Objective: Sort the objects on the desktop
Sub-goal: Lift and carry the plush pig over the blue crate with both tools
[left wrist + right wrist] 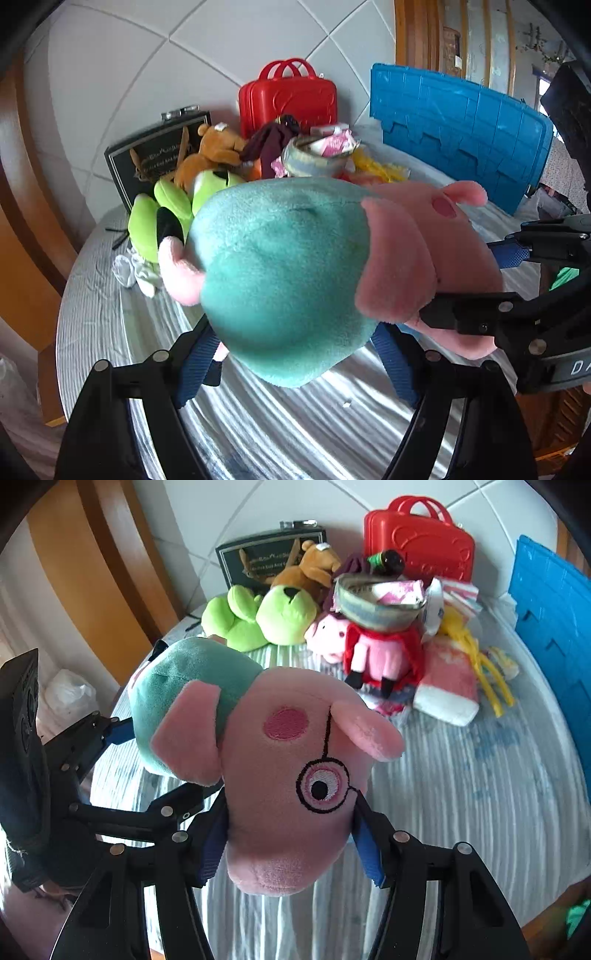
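Note:
A plush pig with a pink head and a teal body (280, 273) is held above the table by both grippers. My left gripper (295, 354) is shut on its teal body, seen close in the left wrist view. My right gripper (291, 845) is shut on its pink head (291, 775), which has an embroidered eye and glasses. The right gripper also shows at the right of the left wrist view (476, 288). The left gripper shows at the left of the right wrist view (122, 760).
A pile sits at the back of the striped table (461, 794): a green plush (266, 616), a brown plush (310, 568), a smaller pig plush in red (373, 653), a red case (421, 539), a black box (255, 561). A blue lid (554, 627) stands at the right.

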`<state>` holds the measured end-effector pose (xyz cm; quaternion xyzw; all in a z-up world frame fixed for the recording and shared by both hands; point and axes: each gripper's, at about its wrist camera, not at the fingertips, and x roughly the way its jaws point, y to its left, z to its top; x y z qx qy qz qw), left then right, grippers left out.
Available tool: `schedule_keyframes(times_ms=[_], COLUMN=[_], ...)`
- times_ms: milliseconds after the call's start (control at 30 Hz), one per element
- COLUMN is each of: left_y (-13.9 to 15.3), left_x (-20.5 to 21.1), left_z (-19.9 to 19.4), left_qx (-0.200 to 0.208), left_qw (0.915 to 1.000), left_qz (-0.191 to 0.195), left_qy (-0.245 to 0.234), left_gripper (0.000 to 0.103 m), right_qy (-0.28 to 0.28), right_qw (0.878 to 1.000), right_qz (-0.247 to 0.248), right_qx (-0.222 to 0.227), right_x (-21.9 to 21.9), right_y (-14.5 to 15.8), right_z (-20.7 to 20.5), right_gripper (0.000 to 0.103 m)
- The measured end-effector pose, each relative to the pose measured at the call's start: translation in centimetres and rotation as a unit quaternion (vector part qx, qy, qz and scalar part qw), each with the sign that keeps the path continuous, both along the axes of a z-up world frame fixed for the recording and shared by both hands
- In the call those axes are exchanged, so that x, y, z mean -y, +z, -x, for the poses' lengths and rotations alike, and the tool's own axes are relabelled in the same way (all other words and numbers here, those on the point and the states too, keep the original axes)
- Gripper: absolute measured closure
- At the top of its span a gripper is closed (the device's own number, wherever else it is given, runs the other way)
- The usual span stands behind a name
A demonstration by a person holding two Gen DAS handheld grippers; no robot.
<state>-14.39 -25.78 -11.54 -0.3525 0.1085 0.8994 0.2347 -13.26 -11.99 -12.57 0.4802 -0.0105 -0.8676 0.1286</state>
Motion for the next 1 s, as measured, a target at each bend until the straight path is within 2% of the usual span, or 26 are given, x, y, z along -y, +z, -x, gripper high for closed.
schedule_keyframes(times_ms=[267, 467, 667, 833, 900, 1000], left_y=[6.4, 10.6, 14.9, 19.6, 21.4, 23.0], left_x=[-5.1, -12.9, -26.3, -40.5, -46.3, -54.1], left_z=[1.1, 2.1, 3.7, 5.0, 5.5, 6.3], left_qx=[-0.055, -0.096, -0.142, -0.159, -0.16, -0.132], left_qw=[0.9978, 0.9941, 0.9871, 0.9821, 0.9821, 0.9854], left_qz=[-0.036, -0.047, -0.068, -0.094, -0.092, -0.093], left_qy=[-0.007, -0.022, -0.031, -0.038, -0.04, -0.053], left_gripper=[0.022, 0.022, 0.022, 0.022, 0.022, 0.022], right_qy=[-0.026, -0.048, -0.065, -0.071, -0.076, -0.091], right_qw=[0.997, 0.991, 0.983, 0.973, 0.97, 0.969], right_qz=[-0.025, -0.027, -0.043, -0.066, -0.068, -0.068], right_qx=[-0.075, -0.118, -0.168, -0.212, -0.22, -0.221], right_x=[-3.9, -10.6, -21.6, -34.6, -40.0, -47.8], right_y=[7.2, 11.3, 15.7, 20.7, 22.6, 25.0], right_z=[0.3, 0.8, 1.6, 2.4, 2.8, 3.5], right_gripper=[0.043, 0.043, 0.043, 0.043, 0.043, 0.043])
